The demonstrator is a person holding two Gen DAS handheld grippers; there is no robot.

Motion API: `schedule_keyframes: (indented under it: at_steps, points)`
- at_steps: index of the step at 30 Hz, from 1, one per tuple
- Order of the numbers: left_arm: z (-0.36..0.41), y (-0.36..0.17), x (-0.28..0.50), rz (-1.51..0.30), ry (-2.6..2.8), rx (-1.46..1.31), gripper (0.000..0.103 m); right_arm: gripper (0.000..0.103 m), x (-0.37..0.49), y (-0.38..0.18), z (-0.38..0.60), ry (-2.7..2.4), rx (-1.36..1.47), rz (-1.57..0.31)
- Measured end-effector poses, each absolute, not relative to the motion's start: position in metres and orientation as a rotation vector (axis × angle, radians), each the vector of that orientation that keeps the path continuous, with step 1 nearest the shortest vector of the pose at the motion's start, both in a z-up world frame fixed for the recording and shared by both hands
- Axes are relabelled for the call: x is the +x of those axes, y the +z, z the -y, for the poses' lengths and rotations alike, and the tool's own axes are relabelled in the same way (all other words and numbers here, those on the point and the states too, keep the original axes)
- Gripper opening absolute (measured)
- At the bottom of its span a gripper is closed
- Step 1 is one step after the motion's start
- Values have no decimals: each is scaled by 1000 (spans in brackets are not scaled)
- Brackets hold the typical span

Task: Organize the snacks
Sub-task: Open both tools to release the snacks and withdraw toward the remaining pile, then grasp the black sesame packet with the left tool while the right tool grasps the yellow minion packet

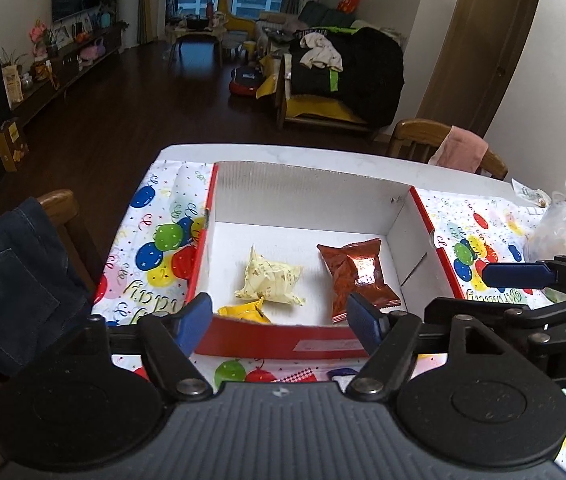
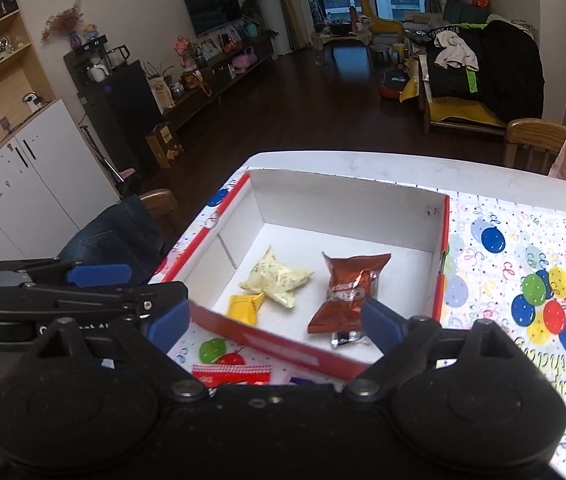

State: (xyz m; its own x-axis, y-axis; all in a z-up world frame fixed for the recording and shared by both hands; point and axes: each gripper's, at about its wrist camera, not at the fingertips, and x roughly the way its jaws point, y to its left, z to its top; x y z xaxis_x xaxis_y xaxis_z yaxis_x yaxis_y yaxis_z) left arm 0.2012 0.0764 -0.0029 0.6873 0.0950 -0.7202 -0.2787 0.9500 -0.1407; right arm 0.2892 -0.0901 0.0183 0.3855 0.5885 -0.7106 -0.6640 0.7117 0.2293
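A red-rimmed white cardboard box (image 1: 307,192) (image 2: 347,196) sits on the balloon-print tablecloth. Inside lie a cream snack packet (image 1: 269,278) (image 2: 277,280), a red-brown packet (image 1: 357,276) (image 2: 347,292), a small yellow packet (image 1: 245,312) (image 2: 245,308) and a small silver packet (image 2: 347,338). My left gripper (image 1: 279,322) is open and empty over the box's near wall. My right gripper (image 2: 279,326) is open and empty, also at the near wall. Each gripper shows at the edge of the other's view.
A red-and-white snack packet (image 2: 231,374) and a blue one (image 1: 341,372) lie on the cloth in front of the box. A plastic bag (image 1: 563,228) sits at the right. Wooden chairs (image 1: 423,140) (image 2: 159,204) stand around the table.
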Motion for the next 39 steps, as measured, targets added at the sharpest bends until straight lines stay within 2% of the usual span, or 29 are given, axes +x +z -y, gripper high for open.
schedule_keyframes:
  at_steps: [4, 8, 16, 29, 39]
  points:
    - [-75, 1, 183, -759, 209, -242, 81, 93, 276, 19, 94, 809, -76, -866]
    - [-73, 2, 165, -732, 211, -211, 81, 100, 262, 18, 99, 810, -71, -860]
    - [-71, -3, 135, -717, 188, -201, 84, 102, 236, 8, 108, 791, -72, -867]
    - [-84, -52, 103, -854, 206, -246, 84, 103, 201, -39, 131, 668, -166, -811]
    - [-82, -101, 99, -989, 199, -285, 84, 101, 200, -76, 146, 680, -137, -903]
